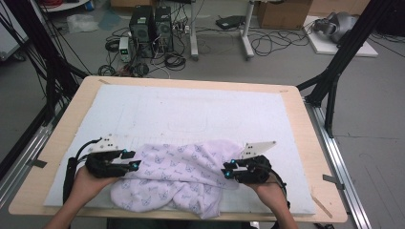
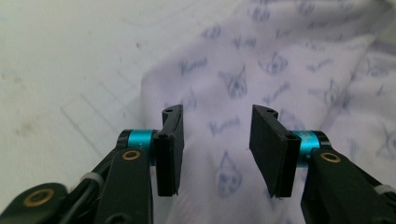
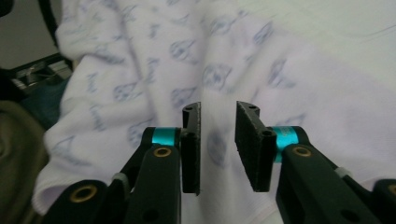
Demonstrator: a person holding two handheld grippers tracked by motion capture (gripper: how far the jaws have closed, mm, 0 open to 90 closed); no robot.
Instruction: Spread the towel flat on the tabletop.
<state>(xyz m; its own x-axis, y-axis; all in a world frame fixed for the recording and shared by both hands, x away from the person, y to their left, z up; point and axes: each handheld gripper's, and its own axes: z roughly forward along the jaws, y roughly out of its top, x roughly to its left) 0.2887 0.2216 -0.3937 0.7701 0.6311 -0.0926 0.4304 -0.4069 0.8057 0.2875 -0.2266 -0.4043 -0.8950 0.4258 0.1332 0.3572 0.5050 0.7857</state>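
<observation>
The crumpled white cloth (image 1: 176, 176) with its blue cat print lies bunched on the near part of the white mat (image 1: 191, 114), its front fold hanging over the mat's near edge on the wooden table (image 1: 57, 138). Your left gripper (image 1: 136, 160) sits at the cloth's left edge with its jaws parted to a middling gap, the pads (image 2: 170, 149) clear of the fabric that shows behind and between them, gripping nothing. Your right gripper (image 1: 225, 171) sits at the cloth's right edge with a narrower gap, its pads (image 3: 250, 144) likewise apart over the cloth and pinching none of it.
</observation>
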